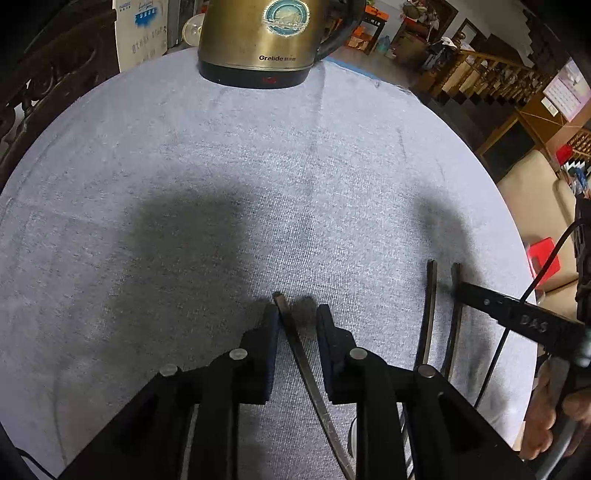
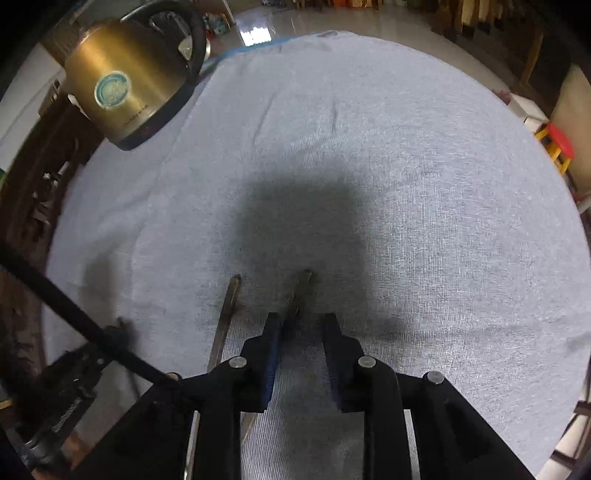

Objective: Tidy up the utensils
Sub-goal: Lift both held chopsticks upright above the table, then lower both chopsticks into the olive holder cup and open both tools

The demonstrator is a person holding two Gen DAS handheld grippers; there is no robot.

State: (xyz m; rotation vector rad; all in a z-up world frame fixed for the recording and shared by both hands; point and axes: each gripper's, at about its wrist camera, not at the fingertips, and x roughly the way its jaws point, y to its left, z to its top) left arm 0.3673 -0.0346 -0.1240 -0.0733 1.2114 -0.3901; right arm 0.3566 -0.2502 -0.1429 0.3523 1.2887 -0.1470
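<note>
Three dark metal utensil handles lie on the grey cloth. In the left wrist view one handle (image 1: 295, 343) lies between the fingers of my open left gripper (image 1: 297, 317), close to the left finger. Two more handles (image 1: 428, 314) (image 1: 455, 317) lie side by side to the right, with my right gripper (image 1: 480, 299) reaching over the far one. In the right wrist view my right gripper (image 2: 301, 325) is open, with one handle (image 2: 299, 295) against its left finger and another handle (image 2: 227, 317) to its left. The utensil heads are hidden.
A brass electric kettle (image 1: 258, 33) on a black base stands at the far edge of the round table (image 1: 221, 166); it also shows in the right wrist view (image 2: 129, 85). A black cable (image 2: 74, 314) crosses at the left. Furniture and a red stool (image 2: 561, 147) stand beyond the table.
</note>
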